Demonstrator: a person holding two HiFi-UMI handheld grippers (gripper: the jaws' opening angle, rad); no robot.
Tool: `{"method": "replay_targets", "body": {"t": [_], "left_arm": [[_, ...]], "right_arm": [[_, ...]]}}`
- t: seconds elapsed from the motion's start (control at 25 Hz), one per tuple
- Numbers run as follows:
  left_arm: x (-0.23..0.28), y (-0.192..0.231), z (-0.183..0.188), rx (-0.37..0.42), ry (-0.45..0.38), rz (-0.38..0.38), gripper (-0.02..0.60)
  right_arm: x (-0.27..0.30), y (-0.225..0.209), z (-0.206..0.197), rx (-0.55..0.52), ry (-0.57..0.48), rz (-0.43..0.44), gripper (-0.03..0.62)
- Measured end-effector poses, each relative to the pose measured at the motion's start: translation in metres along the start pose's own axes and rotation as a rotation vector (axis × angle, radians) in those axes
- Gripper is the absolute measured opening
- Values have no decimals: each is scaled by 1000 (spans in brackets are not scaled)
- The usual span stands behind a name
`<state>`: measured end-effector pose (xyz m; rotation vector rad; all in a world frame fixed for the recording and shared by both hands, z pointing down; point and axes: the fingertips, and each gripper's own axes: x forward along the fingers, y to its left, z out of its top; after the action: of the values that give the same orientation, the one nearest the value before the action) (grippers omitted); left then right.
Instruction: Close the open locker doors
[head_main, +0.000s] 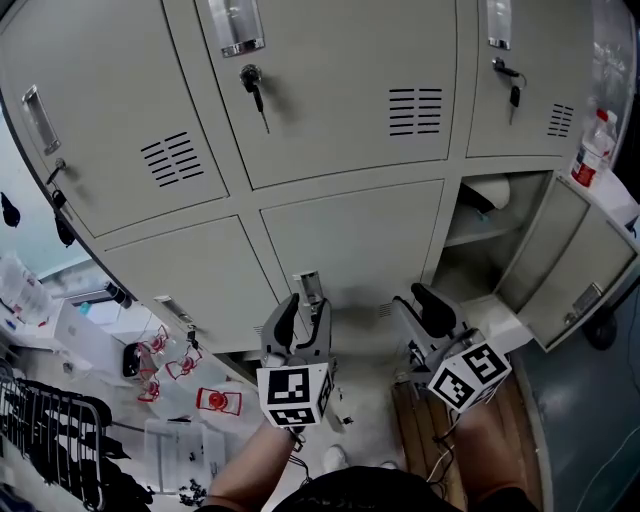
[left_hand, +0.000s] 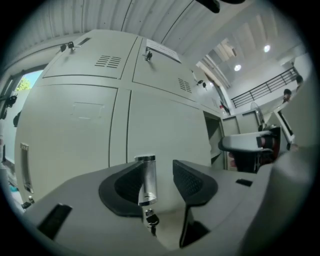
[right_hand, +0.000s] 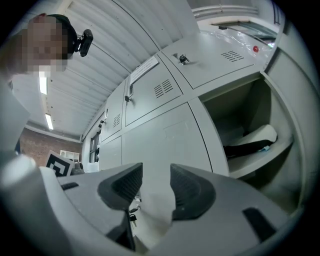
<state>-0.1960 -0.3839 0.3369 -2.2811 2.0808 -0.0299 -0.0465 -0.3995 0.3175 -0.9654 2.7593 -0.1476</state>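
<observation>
I am counting six locker doors (head_main: 340, 100): five are sitting shut, left of and above the open door (head_main: 575, 265), the only one hanging open. I am holding two grippers, the left gripper (head_main: 305, 310) and the right gripper (head_main: 418, 308), left of it. One bottle (head_main: 594, 150) is standing above it.

Locker shelf (right_hand: 261, 160) bearing white bundle (right_hand: 256, 135)

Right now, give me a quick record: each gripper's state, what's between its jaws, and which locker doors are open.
left gripper: open
between its jaws: handle of a shut door, close to the left jaw, clear of the right jaw
right gripper: open, nothing between its jaws
open door: one, lower right in the head view, swung wide
inside: shelf with a white thing on it
upper doors: shut
</observation>
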Motion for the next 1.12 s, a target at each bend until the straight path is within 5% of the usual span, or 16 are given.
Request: {"method": "replay_targets", "body": {"t": [0.44,0.84,1.12], "left_arm": [[1,-113,16,-32,-36,-438,259],[-2,-225,19,-71,-55,-831,267],[-16,-270,14,-101,-42,-1028,267]], "right_arm": [[-56,-29,20,-59,-37,-169,161],[-149,-75,42,-111,-74,-494,163],[-213,-84,55,-160,-99,-711,163]]}}
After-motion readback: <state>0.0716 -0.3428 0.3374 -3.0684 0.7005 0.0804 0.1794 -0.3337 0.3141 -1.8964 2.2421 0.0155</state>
